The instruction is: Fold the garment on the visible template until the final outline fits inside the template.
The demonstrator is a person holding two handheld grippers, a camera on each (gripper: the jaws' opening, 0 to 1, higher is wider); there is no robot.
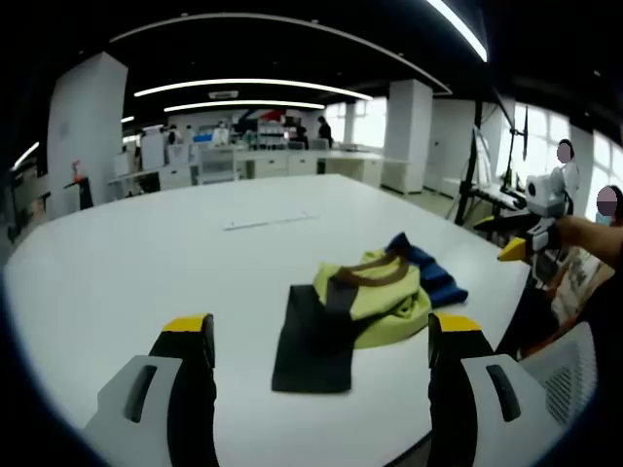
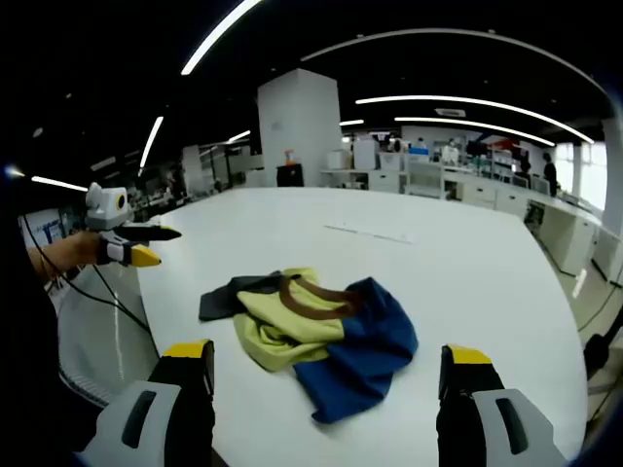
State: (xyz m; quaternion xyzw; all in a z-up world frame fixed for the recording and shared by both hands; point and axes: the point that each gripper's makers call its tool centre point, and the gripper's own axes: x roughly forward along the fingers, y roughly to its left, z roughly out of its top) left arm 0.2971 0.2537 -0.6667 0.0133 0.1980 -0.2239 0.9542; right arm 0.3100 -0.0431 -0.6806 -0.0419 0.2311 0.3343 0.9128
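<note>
A crumpled garment lies on the white table; it is yellow-green with a brown collar, a dark grey part and a blue part. My left gripper hangs open just short of it, its yellow-tipped jaws wide apart and holding nothing. In the right gripper view the same garment lies between and beyond the open jaws of my right gripper. Each gripper also appears in the other's view, hand-held off the table's edge: the right gripper and the left gripper.
A thin pale strip lies on the table beyond the garment, also seen as the strip. The table edge runs close to the garment. A mesh chair back stands beside the table. Pillars, desks and people are far behind.
</note>
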